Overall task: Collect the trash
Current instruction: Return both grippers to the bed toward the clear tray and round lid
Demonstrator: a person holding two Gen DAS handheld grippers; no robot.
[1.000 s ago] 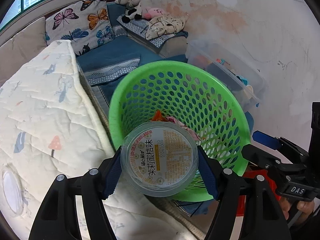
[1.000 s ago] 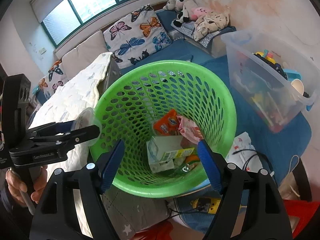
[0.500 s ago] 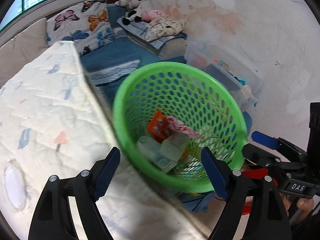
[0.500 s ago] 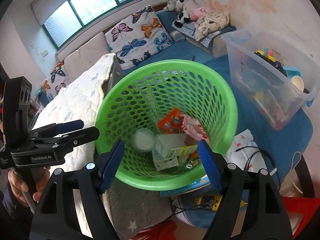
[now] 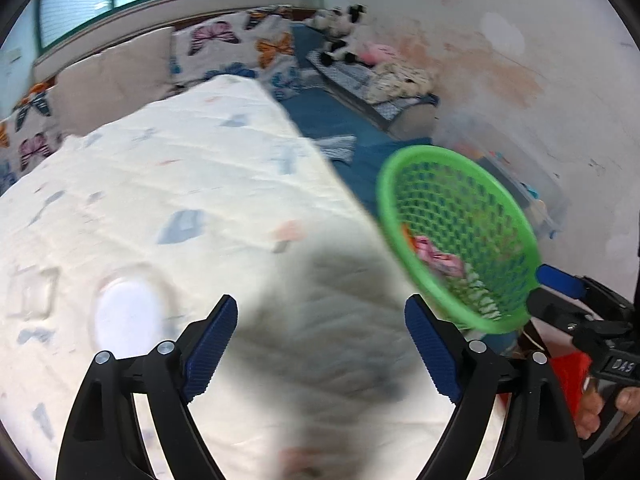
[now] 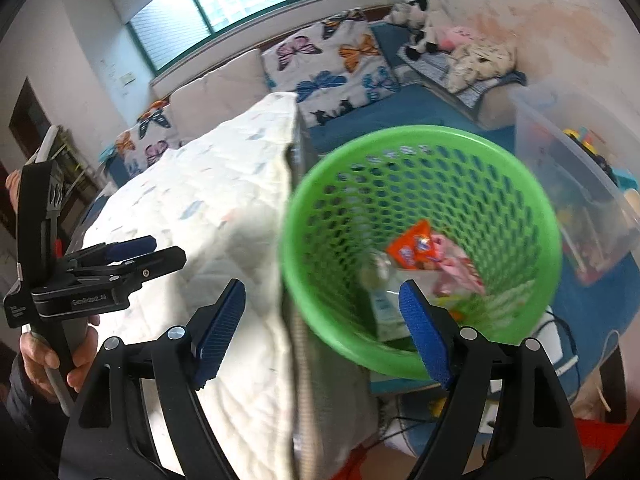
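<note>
The green mesh basket stands beside the bed and also shows in the left wrist view. In it lie an orange packet, a pink wrapper, a white carton and a clear cup. My left gripper is open and empty over the white quilt, left of the basket. A round clear lid lies on the quilt ahead of its left finger. My right gripper is open and empty at the basket's near rim.
A clear storage box with toys stands right of the basket. Butterfly cushions and plush toys lie at the back. Cables and a red item lie on the floor under the right gripper.
The left gripper let the clear cup drop into the basket, then swung left over the quilt. The right gripper shifted slightly left. Both views are motion-blurred now.
</note>
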